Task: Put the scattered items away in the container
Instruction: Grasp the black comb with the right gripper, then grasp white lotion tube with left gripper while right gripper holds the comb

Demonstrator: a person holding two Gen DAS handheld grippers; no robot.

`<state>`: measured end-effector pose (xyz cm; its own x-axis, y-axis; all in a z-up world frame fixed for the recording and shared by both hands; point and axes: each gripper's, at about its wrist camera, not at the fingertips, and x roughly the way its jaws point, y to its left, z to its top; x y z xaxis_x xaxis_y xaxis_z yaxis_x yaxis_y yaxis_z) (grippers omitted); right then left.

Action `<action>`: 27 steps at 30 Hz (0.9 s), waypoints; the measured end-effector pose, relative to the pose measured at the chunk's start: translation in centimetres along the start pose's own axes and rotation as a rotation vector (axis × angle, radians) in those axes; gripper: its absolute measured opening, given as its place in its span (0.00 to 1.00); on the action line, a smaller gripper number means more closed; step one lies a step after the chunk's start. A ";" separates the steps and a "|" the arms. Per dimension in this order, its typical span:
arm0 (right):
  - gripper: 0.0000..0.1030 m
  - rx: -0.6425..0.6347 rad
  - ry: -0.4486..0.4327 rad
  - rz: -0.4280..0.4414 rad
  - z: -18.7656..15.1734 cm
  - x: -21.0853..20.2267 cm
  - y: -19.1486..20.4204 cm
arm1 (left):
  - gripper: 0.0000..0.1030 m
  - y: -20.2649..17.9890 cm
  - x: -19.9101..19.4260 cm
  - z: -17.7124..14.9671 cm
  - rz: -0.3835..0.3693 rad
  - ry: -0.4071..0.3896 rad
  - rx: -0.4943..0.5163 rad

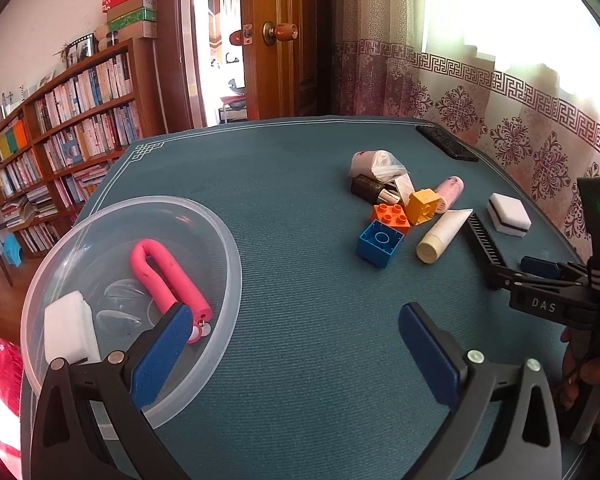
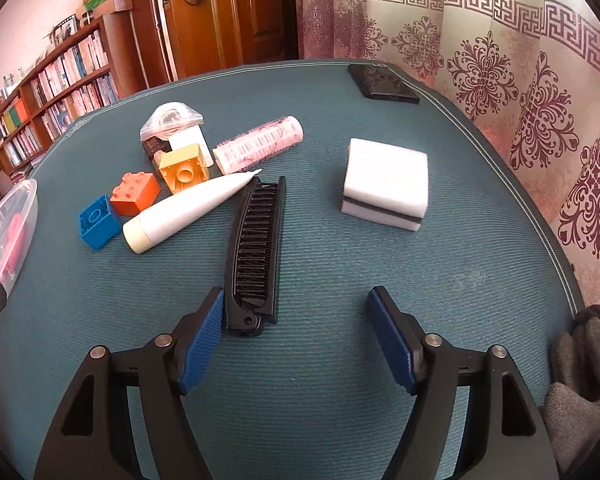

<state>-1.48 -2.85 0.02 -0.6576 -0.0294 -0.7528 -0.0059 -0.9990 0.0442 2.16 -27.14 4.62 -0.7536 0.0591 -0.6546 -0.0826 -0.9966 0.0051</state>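
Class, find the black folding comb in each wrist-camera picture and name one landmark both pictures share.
Left wrist view: black comb lies right of centre, between the cream tube and the white sponge.
Right wrist view: comb sits centre-left, by the right gripper's left finger.
Shared landmark: blue brick.

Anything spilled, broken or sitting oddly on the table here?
Nothing spilled or broken. The blue block and yellow block lie tipped with their hollow undersides showing, and the black comb lies folded. That is ordinary clutter awaiting the clear bowl.
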 end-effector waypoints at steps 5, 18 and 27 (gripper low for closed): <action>0.73 0.015 -0.010 0.052 0.0 -0.2 -1.1 | 1.00 -1.6 1.3 0.7 -0.025 0.024 0.016; 0.48 -0.101 -0.023 0.041 2.7 1.9 1.5 | 1.00 -5.5 3.4 2.1 -0.044 0.050 0.084; 0.28 -0.073 -0.025 0.034 1.3 0.5 -1.8 | 1.00 -7.6 4.9 3.2 -0.092 0.053 0.135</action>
<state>-2.77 -0.98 0.42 -0.6752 -0.0635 -0.7349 0.0710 -0.9973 0.0209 -2.98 -19.14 3.76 -0.7040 0.1426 -0.6958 -0.2391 -0.9700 0.0431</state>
